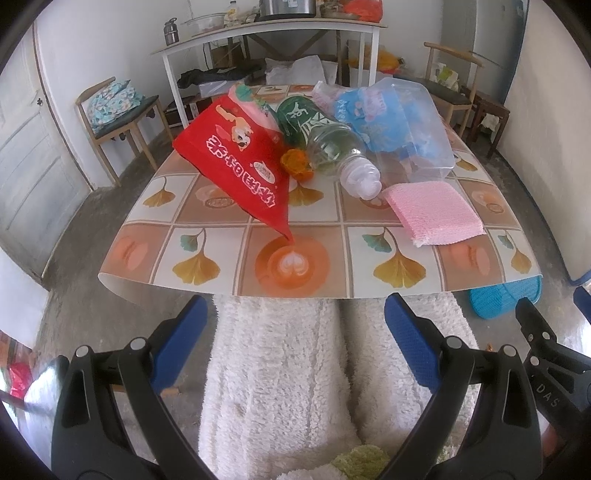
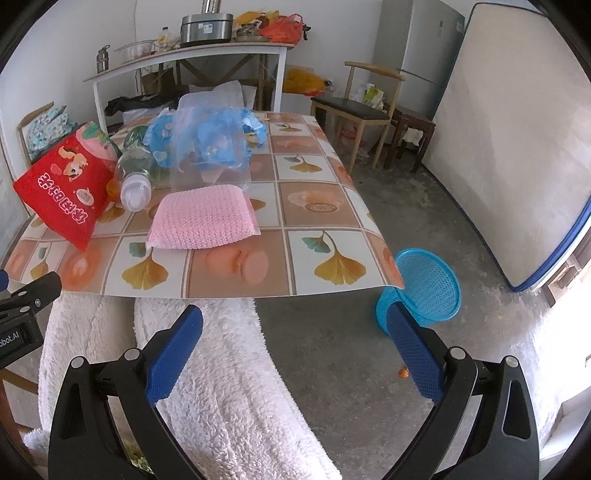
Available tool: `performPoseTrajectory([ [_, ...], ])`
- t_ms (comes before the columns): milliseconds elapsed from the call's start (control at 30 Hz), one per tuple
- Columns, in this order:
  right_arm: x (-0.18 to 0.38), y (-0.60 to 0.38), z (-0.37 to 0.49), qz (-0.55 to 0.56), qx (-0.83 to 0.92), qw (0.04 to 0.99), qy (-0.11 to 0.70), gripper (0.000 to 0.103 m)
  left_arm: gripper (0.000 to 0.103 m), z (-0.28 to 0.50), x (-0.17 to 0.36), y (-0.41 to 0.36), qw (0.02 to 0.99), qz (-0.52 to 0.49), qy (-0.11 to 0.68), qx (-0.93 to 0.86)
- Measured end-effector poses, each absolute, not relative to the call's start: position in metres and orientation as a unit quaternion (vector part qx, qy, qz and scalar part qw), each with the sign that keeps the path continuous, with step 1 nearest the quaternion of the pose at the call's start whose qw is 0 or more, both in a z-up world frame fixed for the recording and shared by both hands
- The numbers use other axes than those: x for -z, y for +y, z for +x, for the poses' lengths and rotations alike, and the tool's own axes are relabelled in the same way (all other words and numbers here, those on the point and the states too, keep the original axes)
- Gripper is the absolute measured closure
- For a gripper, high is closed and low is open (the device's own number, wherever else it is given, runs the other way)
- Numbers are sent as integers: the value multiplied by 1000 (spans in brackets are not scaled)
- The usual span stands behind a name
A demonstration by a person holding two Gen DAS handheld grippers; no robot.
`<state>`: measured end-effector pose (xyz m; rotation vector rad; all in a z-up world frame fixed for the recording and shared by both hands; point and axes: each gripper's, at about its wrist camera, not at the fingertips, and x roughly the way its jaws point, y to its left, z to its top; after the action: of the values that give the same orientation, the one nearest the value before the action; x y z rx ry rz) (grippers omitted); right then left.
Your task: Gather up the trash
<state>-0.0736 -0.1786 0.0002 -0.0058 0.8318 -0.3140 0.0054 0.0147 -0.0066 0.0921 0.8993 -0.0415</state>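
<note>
Trash lies on a table with a patterned cloth (image 1: 306, 273) (image 2: 236, 266): a red snack bag (image 1: 236, 162) (image 2: 66, 188), a clear plastic bottle (image 1: 332, 147) (image 2: 135, 177) on its side, a piece of orange peel (image 1: 295, 162), a blue wrapper (image 1: 365, 114) (image 2: 207, 140) under a clear plastic box (image 1: 417, 125) (image 2: 210, 147), and a pink cloth (image 1: 432, 210) (image 2: 203, 218). My left gripper (image 1: 295, 347) is open and empty, held below the table's near edge. My right gripper (image 2: 295, 354) is open and empty, also short of the edge. A blue mesh basket (image 2: 421, 291) (image 1: 506, 295) stands on the floor at the table's right.
My legs in white fleece (image 1: 291, 387) (image 2: 207, 369) are under both grippers. Wooden chairs (image 1: 118, 118) (image 2: 369, 110) stand on either side of the table. A white side table (image 1: 273, 33) with pots stands at the back wall. A mattress (image 2: 517, 155) leans against the right wall.
</note>
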Motion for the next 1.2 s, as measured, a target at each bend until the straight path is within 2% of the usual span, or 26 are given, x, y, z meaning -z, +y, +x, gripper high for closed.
performPoseTrajectory([
  [433, -23, -178, -18, 4, 75, 924, 375, 6, 10, 23, 5, 64, 910, 14, 414, -25],
  [700, -40, -161, 6, -2, 25, 945, 326, 6, 10, 26, -2, 91, 932, -27, 361, 23],
  [1200, -76, -117, 56, -30, 4, 939, 343, 6, 10, 44, -7, 126, 933, -108, 330, 95],
])
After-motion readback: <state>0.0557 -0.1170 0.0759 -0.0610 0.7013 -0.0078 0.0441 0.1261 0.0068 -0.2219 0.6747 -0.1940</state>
